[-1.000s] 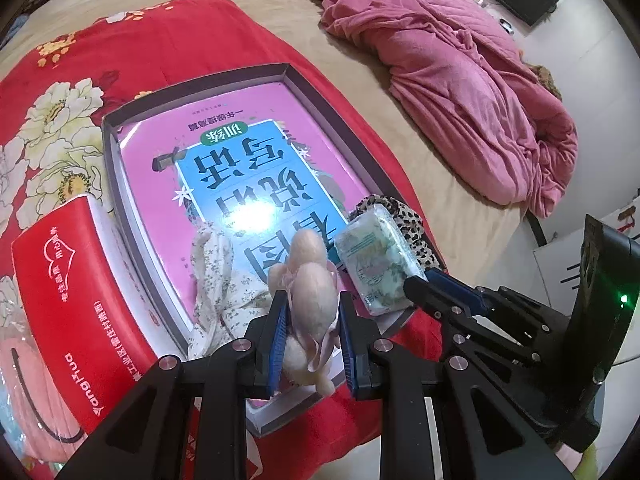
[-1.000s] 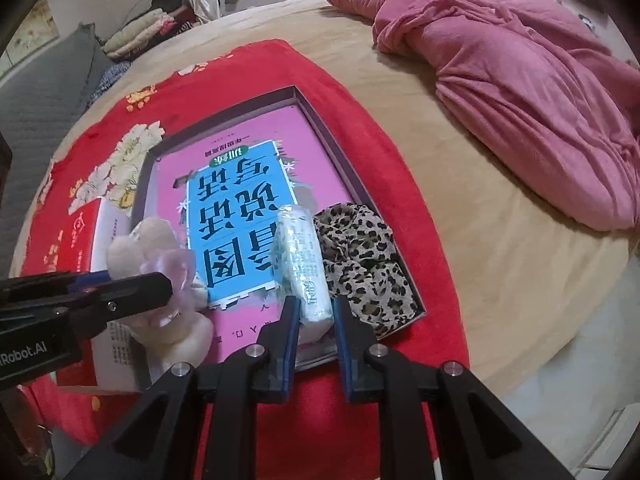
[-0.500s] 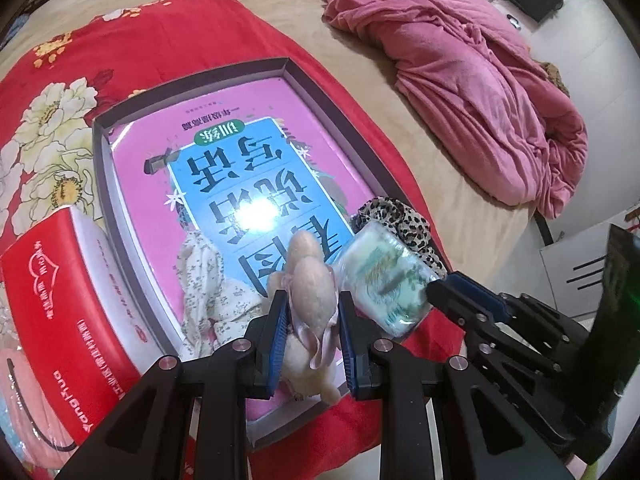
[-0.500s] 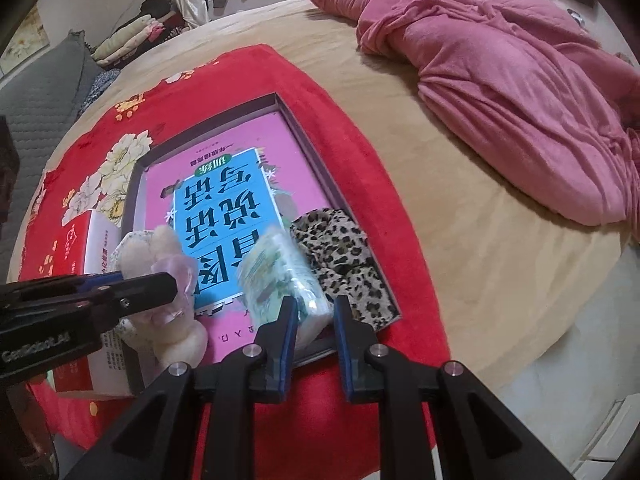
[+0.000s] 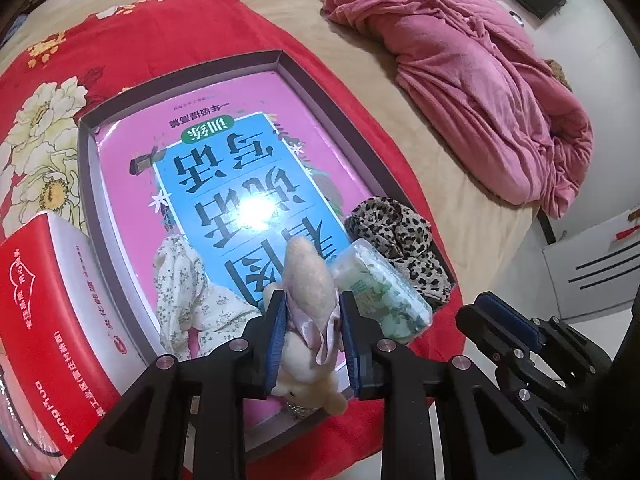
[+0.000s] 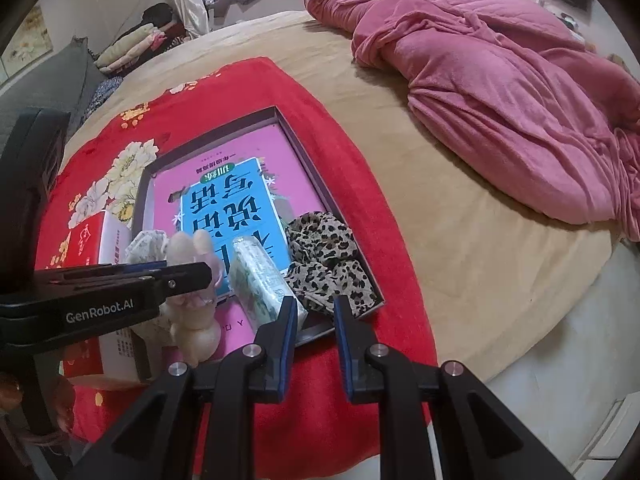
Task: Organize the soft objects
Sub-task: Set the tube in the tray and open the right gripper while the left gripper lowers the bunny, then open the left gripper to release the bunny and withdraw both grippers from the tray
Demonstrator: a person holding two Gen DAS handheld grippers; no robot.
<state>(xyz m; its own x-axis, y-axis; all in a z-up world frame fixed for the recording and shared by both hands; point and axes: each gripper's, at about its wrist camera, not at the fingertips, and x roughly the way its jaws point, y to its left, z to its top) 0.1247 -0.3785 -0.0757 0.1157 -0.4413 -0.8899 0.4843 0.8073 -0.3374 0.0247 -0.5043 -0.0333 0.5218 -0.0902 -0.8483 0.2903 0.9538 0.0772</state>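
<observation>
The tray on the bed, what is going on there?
A person with a claw in each hand is sorting soft things into a shallow tray on a bed. The left claw holds a plush toy over the tray's near edge; its jaws have just been opening, the toy between them. The right claw is nearly closed and empty, beside a tissue pack that lies in the tray next to a leopard cloth.

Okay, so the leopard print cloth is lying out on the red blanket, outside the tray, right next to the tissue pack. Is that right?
Not quite. The leopard print cloth lies inside the tray, in its near corner, not out on the red blanket. It is next to the tissue pack, as you said. The right wrist view shows this.
</observation>
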